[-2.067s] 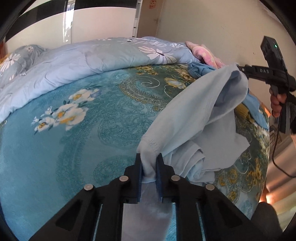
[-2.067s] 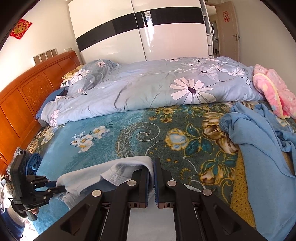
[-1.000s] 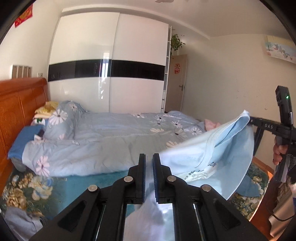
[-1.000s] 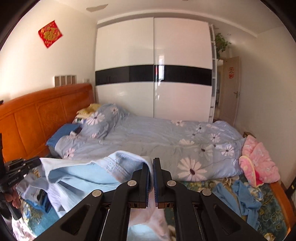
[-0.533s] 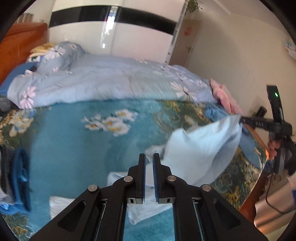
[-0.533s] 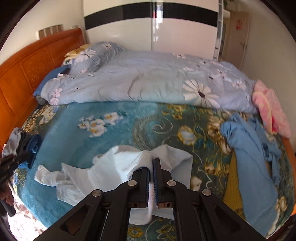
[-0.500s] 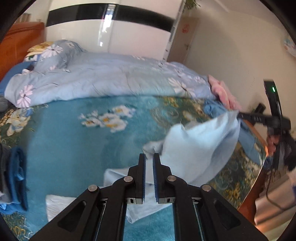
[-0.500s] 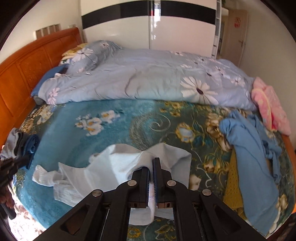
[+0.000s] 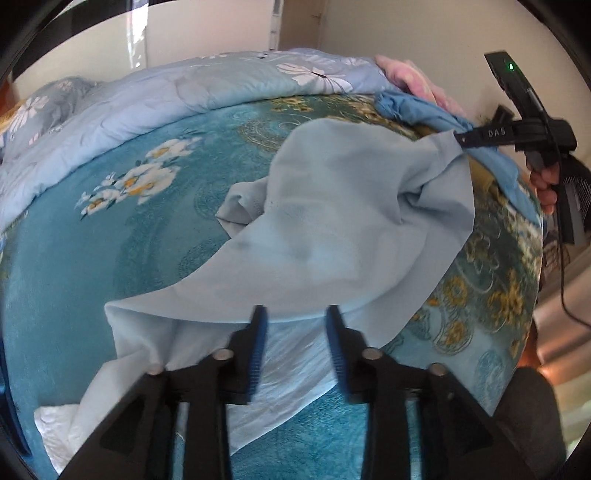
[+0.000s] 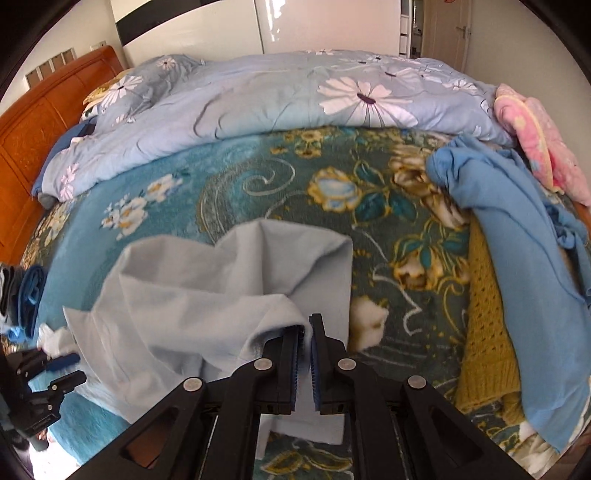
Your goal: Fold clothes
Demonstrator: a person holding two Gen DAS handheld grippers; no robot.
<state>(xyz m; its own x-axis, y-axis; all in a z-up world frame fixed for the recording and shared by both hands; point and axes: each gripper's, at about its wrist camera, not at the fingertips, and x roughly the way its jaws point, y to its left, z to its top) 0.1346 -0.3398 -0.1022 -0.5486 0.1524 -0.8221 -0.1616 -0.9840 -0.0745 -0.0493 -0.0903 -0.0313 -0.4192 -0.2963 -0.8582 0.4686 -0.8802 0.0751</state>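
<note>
- A big bed fills the room. It has a soft teal blanket [image 10: 229,192] with gold and white flowers on it.
- A puffy light blue quilt [image 10: 280,99] with white daisies lies along the far side, next to an orange wooden headboard [image 10: 33,136] and a white wardrobe [image 10: 207,29].
- The left gripper [image 9: 295,325] has its fingers spread wide and holds nothing. It is just above the near edge of the pale blue shirt [image 9: 332,229].
- The right gripper [image 10: 306,332] has its fingers pressed together, pinching a corner of the shirt.
- The shirt is thin, smooth and wrinkly. It lies loose on the blanket.
- A darker blue garment [image 10: 517,258], a yellow knit piece [image 10: 484,332] and a fuzzy pink cloth [image 10: 532,133] lie at the right side.
</note>
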